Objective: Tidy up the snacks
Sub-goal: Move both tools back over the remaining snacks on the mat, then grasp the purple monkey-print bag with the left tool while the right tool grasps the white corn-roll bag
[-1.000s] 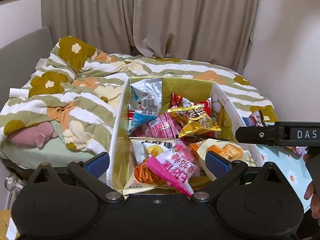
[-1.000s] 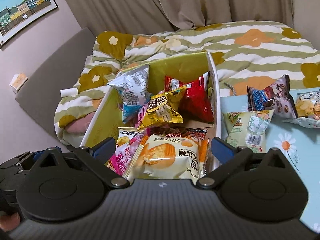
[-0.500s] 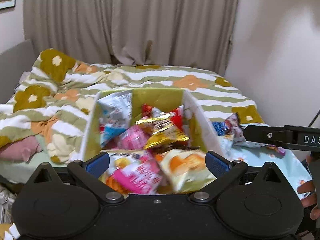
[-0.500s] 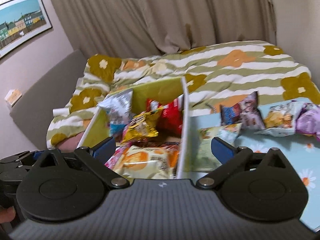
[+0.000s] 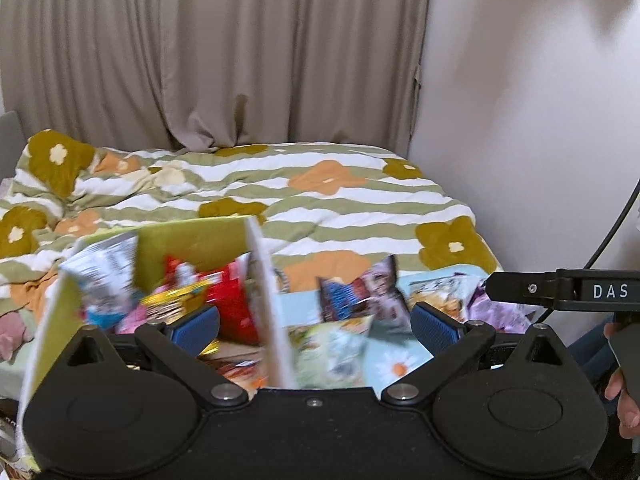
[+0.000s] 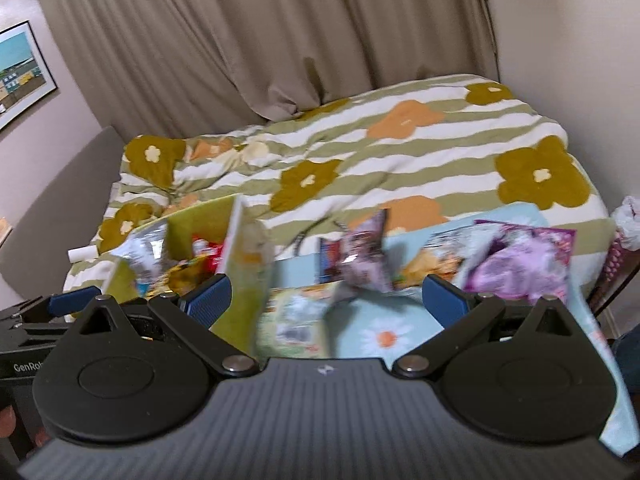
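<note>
A green-lined storage box (image 5: 188, 240) full of snack bags sits at the left; it also shows in the right wrist view (image 6: 204, 220). Loose snacks lie to its right on a light blue daisy cloth (image 6: 380, 332): a pale green bag (image 6: 296, 324), a dark blue and purple bag (image 6: 356, 260), a yellow chip bag (image 6: 432, 264) and a purple bag (image 6: 524, 264). My left gripper (image 5: 316, 326) is open and empty, over the box's right wall (image 5: 264, 292). My right gripper (image 6: 326, 298) is open and empty above the pale green bag. Both views are blurred.
A bed with a striped floral quilt (image 5: 320, 196) lies behind the box and cloth. Curtains (image 5: 224, 52) and a white wall (image 5: 520, 100) stand beyond. The right gripper's body (image 5: 560, 290) and the person's hand (image 5: 624, 396) show at the right edge.
Both grippers have swung right and tilted up, from over the box toward the loose snacks on the blue cloth. Both stay open and empty.
</note>
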`<state>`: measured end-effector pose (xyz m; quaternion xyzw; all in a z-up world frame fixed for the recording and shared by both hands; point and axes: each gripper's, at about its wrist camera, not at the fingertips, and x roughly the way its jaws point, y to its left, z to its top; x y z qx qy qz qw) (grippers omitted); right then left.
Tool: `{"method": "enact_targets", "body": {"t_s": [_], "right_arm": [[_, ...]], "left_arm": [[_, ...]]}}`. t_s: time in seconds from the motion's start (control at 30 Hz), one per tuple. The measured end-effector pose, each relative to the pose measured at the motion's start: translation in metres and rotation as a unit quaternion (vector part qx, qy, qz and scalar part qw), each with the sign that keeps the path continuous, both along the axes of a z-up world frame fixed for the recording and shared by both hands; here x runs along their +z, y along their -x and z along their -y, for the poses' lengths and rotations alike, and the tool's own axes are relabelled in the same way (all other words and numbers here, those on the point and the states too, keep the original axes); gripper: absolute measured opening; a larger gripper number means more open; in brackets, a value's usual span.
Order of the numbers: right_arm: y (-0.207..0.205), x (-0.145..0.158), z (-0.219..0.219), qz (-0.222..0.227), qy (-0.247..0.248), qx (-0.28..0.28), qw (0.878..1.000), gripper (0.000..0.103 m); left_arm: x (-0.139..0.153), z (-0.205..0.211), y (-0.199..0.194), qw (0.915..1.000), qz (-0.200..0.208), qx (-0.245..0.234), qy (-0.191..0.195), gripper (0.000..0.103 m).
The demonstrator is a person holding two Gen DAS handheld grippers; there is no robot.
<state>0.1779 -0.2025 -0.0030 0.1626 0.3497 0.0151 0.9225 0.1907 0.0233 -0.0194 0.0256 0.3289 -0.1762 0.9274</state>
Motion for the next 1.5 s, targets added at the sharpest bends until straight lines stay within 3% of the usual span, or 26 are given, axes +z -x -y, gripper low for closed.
{"method": "enact_targets", "body": {"t_s": [0.27, 0.6, 0.83, 1.13, 1.23, 1.5], "right_arm": [[-0.032, -0.01, 0.072, -0.021, 0.009, 0.01, 1.0, 0.103], [-0.094, -0.045, 0.119, -0.068, -0.024, 0.036, 0.997, 0.103], [-0.12, -0.077, 0.117, -0.105, -0.052, 0.034, 0.993, 0.103], [-0.136, -0.104, 0.112, -0.137, -0.076, -0.001, 0.988, 0.103], [-0.136, -0.109, 0.11, -0.144, -0.08, -0.011, 0.986, 0.103], [-0.139, -0.114, 0.099, -0.151, -0.059, -0.022, 0.987, 0.103]], "left_arm": [[-0.016, 0.083, -0.037, 0.9996, -0.018, 0.006, -0.022, 0.103], [-0.069, 0.135, -0.106, 0.9941, -0.078, 0.034, -0.068, 0.103], [-0.11, 0.145, -0.145, 0.987, -0.119, 0.034, -0.103, 0.103], [-0.146, 0.145, -0.172, 0.9793, -0.162, 0.02, -0.12, 0.102], [-0.153, 0.142, -0.176, 0.9777, -0.176, 0.014, -0.114, 0.087], [-0.156, 0.136, -0.178, 0.9773, -0.18, 0.004, -0.112, 0.08]]}}
